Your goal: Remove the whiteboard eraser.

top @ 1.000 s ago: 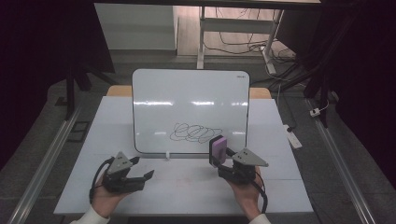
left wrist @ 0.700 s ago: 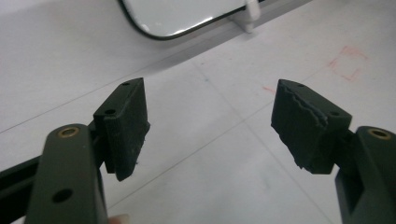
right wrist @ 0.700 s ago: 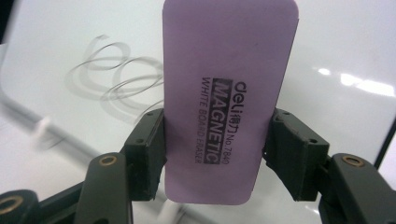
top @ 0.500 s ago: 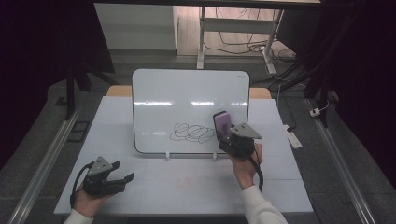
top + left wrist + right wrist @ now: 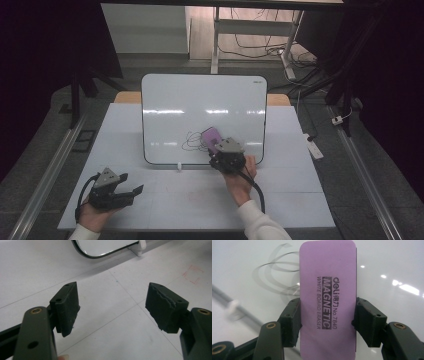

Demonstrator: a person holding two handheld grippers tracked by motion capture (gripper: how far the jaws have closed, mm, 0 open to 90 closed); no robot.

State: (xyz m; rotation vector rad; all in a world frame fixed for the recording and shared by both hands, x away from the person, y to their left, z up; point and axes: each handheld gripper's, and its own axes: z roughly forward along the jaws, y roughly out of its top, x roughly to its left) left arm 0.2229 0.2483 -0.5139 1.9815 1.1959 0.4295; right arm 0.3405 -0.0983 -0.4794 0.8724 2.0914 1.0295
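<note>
At the near edge of the white tabletop (image 5: 165, 205), around seven o'clock, the left gripper (image 5: 131, 192) rests low in the person's hand, its fingers (image 5: 67, 307) spread wide with nothing but bare surface between them. It has drawn back toward the person and settled well clear of the work.

Farther in, just right of centre, the right gripper (image 5: 214, 148) has pushed away from the person and up to the whiteboard (image 5: 200, 95), which stands propped on a small white foot (image 5: 178, 166). Its fingers (image 5: 292, 322) have just finished closing and now clamp the long sides of the purple eraser (image 5: 327, 297) — a magnetic whiteboard eraser, by the print on its back — with the printed face toward the gripper camera, the hidden face toward the board.

In the high view the eraser (image 5: 212, 137) sits at the lower middle of the board, at the three o'clock edge of a looping black scribble (image 5: 192, 141); whether it touches the surface yet cannot be told.

The shift reads plainly: the hand has carried the eraser from the tabletop's front to the marks, so wiping looks about to begin — the scribble itself appears untouched. The next stroke probably runs toward nine o'clock, across the loops, and a hard push could tip the propped board.
</note>
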